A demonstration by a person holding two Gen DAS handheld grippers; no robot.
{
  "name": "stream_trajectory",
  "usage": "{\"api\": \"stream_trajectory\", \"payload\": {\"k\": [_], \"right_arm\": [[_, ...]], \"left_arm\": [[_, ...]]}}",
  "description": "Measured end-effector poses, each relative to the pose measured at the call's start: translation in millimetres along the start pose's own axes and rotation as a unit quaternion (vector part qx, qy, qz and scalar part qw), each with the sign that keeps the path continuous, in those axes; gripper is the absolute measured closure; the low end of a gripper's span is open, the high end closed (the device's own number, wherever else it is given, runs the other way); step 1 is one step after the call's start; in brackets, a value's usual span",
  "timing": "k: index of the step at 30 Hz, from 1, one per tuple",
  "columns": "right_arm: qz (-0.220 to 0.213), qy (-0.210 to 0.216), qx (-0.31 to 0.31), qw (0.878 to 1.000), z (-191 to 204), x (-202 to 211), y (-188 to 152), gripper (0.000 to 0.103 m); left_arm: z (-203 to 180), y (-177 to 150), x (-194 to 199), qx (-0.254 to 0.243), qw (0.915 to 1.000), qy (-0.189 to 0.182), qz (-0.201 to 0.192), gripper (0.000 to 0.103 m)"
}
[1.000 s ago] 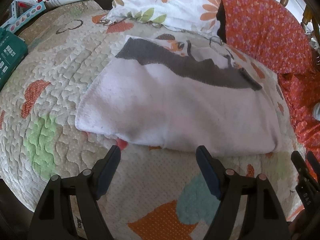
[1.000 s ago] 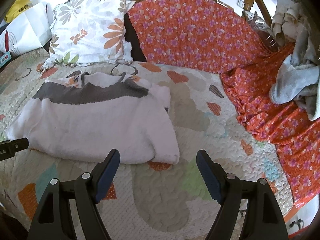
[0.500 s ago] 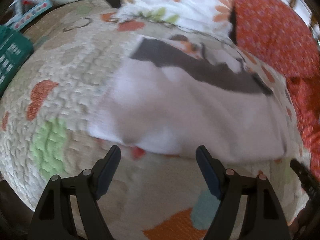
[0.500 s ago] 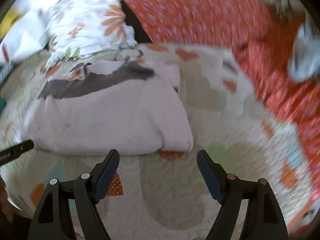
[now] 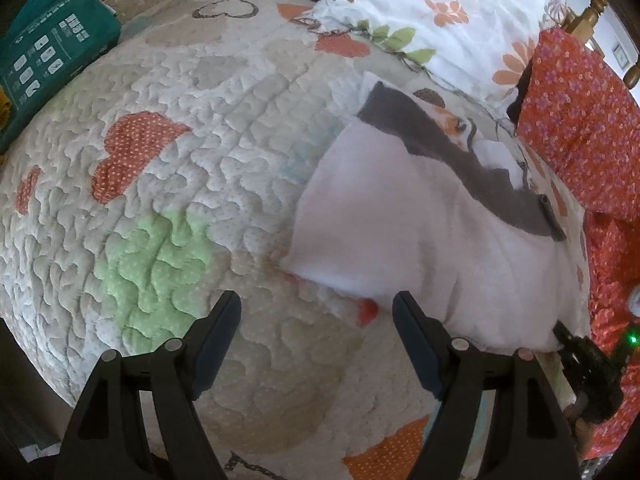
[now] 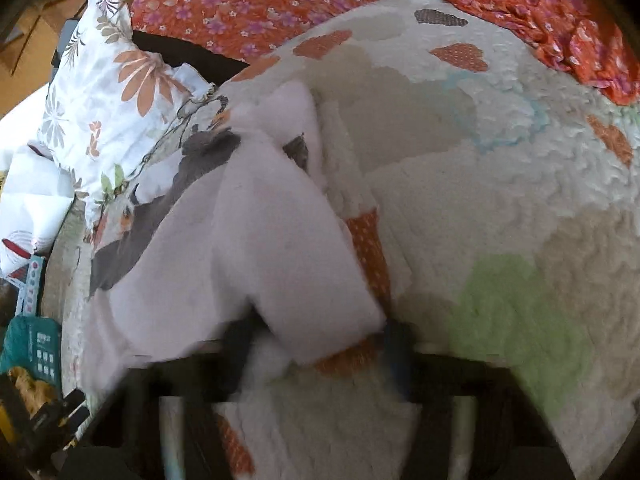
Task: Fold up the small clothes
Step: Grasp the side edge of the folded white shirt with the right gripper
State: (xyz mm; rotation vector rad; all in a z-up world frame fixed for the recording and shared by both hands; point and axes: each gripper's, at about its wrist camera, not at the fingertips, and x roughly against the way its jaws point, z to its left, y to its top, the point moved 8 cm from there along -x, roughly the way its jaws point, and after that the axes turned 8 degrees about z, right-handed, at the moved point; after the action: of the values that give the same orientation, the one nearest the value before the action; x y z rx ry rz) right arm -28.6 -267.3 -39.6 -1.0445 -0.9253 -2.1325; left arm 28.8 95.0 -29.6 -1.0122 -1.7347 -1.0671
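Shifted leftward, left gripper is held spread over quilt; right gripper, spread, is set at garment corner, judged pre-grasp, closing needed before folding.

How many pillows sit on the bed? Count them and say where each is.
1. The floral pillow lies at the head of the quilt, just beyond the white and grey garment. The orange flowered cloth beside it could hide another.
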Motion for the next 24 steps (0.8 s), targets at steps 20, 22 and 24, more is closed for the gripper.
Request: {"api": "stream_trajectory", "payload": {"k": [20, 22, 24], "right_arm": [[-0.029, -0.037, -0.05, 0.998, -34, 43, -14, 0.064], [-0.036, -0.038, -0.054, 0.997, -37, 49, -16, 0.062], [-0.048, -0.047, -0.045, 0.997, -39, 58, -18, 0.062]], "left_arm": [[31, 43, -27, 0.014, 0.9953, 0.096, -0.005, 0.043], [42, 47, -25, 0.04, 0.9941, 0.101, -0.006, 0.066], [59, 48, -20, 0.082, 0.9922, 0.094, -0.006, 0.074]]}}
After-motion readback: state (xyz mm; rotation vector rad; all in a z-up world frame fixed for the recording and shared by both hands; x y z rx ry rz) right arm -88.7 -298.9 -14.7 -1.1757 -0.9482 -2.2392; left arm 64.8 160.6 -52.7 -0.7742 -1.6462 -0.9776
